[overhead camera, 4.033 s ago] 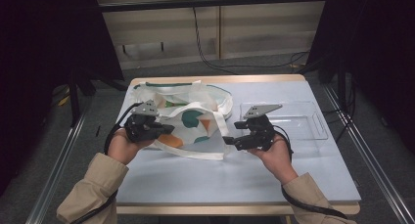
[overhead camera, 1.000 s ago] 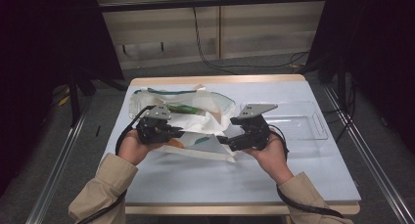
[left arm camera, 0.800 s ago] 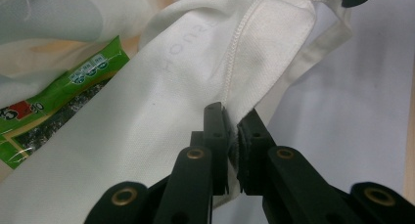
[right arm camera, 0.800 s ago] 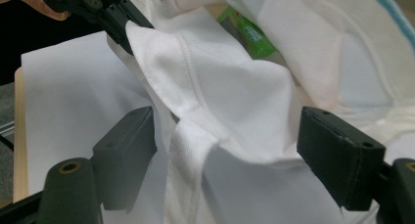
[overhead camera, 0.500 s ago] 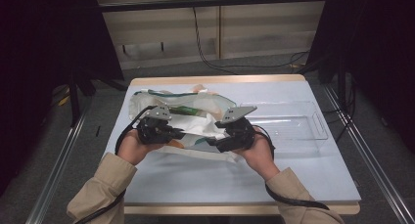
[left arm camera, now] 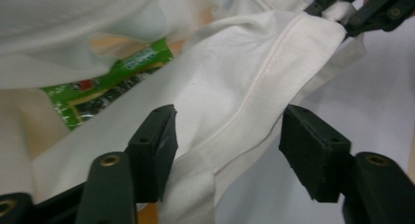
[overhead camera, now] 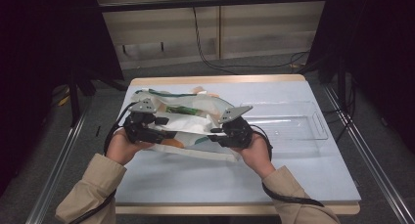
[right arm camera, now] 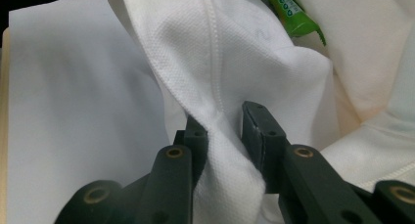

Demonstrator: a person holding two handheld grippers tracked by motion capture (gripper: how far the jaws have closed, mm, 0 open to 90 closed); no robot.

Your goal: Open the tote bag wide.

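Right tool (right arm camera: 225,131) closing, pinching bag hem (right arm camera: 215,87); left tool (left arm camera: 227,145) just opened, hem loose between.

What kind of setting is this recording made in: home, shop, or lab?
Most likely a lab or recording booth: a bare pale-blue table between metal floor rails, dark curtains at both sides, and cables trailing down the plain panelled back wall.

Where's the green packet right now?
In the high view the green packet lies inside the open white cloth bag at the table's left-centre, between both grippers, left of the clear tray.
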